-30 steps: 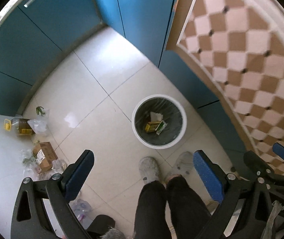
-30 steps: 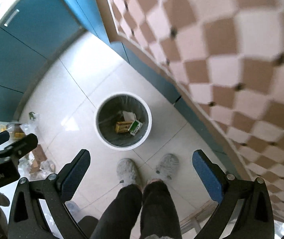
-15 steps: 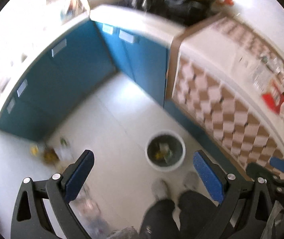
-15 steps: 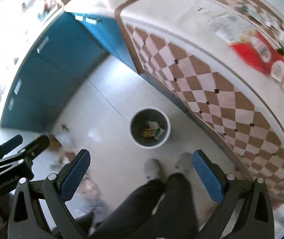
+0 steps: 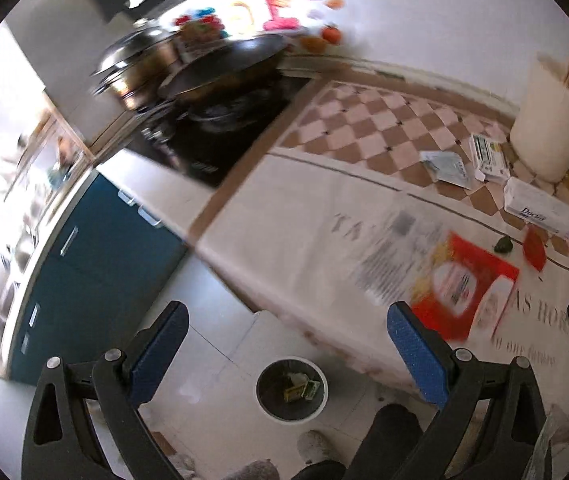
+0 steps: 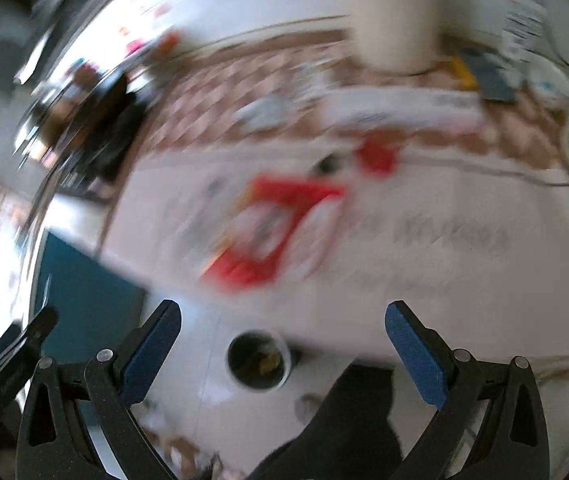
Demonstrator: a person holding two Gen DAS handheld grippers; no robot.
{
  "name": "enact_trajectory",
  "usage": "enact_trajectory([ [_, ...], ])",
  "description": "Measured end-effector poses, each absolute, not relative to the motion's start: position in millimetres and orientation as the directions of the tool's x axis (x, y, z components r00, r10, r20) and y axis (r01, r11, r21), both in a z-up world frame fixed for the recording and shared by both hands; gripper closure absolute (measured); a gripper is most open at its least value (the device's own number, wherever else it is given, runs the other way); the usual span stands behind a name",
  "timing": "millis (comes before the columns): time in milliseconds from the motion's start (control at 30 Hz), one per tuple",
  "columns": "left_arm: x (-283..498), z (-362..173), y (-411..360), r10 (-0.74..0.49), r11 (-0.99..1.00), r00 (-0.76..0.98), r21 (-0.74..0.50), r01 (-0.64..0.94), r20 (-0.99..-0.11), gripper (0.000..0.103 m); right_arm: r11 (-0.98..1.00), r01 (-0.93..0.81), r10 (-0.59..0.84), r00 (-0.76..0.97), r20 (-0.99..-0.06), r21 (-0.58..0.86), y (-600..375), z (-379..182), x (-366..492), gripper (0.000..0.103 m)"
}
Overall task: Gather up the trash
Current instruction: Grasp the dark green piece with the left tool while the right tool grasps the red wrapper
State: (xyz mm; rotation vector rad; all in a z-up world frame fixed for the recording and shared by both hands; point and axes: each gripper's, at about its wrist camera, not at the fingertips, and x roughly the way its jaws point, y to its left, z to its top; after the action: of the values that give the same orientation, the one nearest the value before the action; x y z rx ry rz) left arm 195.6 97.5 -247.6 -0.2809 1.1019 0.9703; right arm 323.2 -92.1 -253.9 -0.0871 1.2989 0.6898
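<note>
Both grippers hang high above the scene, each with its blue-padded fingers spread wide and gripping nothing. In the left wrist view the left gripper (image 5: 284, 352) frames the trash bin (image 5: 291, 390), which stands on the pale tiled floor (image 5: 212, 332) below and between the fingers, with yellow and green packets lying in it. On the desk (image 5: 304, 240), well beyond the right finger, lie a red-and-white packet (image 5: 464, 284), a small red scrap (image 5: 534, 247), a white box (image 5: 546, 212) and a crumpled wrapper (image 5: 446, 168). The right wrist view is heavily blurred; the right gripper (image 6: 282, 354) likewise straddles the bin (image 6: 258, 361).
</note>
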Motion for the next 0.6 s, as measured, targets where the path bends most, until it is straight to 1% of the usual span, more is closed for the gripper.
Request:
enact_trajectory([
  [67, 236, -268, 105, 0.515, 0.587, 0.060, 0.301, -0.751, -0.855, 0.001, 0.832, -0.472, 0.387, 0.114, -0.915, 0.293, -93, -273, 367, 0.000],
  [167, 277, -292, 113, 0.483, 0.608, 0.003, 0.333, -0.721, -0.876, 0.001, 0.857, -0.446, 0.343, 0.117, -0.932, 0.260, -77, -310, 424, 0.001],
  [200, 286, -299, 116, 0.464, 0.618, -0.008, 0.330, -0.713, -0.886, 0.001, 0.857, -0.445, 0.338, 0.105, -0.935, 0.260, -66, -323, 439, 0.005],
  [233, 298, -307, 119, 0.442, 0.631, -0.015, 0.324, -0.705, -0.897, 0.001, 0.858, -0.446, 0.330, 0.098, -0.939, 0.255, -58, -335, 447, 0.012],
  [267, 308, -313, 121, 0.418, 0.645, -0.018, 0.310, -0.698, -0.908, 0.001, 0.857, -0.450, 0.321, 0.086, -0.943, 0.250, -49, -346, 457, 0.015],
  [300, 318, -320, 122, 0.387, 0.660, -0.017, 0.291, -0.692, -0.922, 0.001, 0.854, -0.455, 0.317, 0.072, -0.946, 0.252, -41, -357, 464, 0.021],
  [333, 326, -324, 123, 0.367, 0.672, -0.016, 0.277, -0.687, -0.930, 0.002, 0.851, -0.462, 0.311, 0.060, -0.948, 0.250, -32, -369, 472, 0.030],
  [367, 333, -328, 122, 0.344, 0.687, -0.009, 0.258, -0.680, -0.939, 0.002, 0.846, -0.472, 0.306, 0.048, -0.951, 0.248, -25, -378, 478, 0.032],
  [400, 341, -332, 120, 0.316, 0.704, 0.001, 0.234, -0.670, -0.949, 0.003, 0.844, -0.483, 0.303, 0.068, -0.951, 0.234, -21, -380, 480, 0.046],
  [433, 347, -335, 117, 0.294, 0.719, 0.011, 0.214, -0.661, -0.956, 0.003, 0.827, -0.517, 0.319, 0.110, -0.941, 0.220, -15, -374, 480, 0.065],
  [467, 355, -337, 113, 0.251, 0.742, 0.037, 0.168, -0.649, -0.967, 0.003, 0.815, -0.534, 0.323, 0.097, -0.941, 0.225, -12, -375, 480, 0.066],
  [533, 368, -340, 104, 0.194, 0.769, 0.067, 0.110, -0.629, -0.979, 0.007, 0.806, -0.527, 0.356, 0.070, -0.932, 0.268, -17, -373, 483, 0.084],
  [600, 384, -343, 95, 0.138, 0.798, 0.095, 0.054, -0.600, -0.986, 0.011, 0.799, -0.536, 0.362, 0.070, -0.930, 0.271, -26, -367, 482, 0.092],
])
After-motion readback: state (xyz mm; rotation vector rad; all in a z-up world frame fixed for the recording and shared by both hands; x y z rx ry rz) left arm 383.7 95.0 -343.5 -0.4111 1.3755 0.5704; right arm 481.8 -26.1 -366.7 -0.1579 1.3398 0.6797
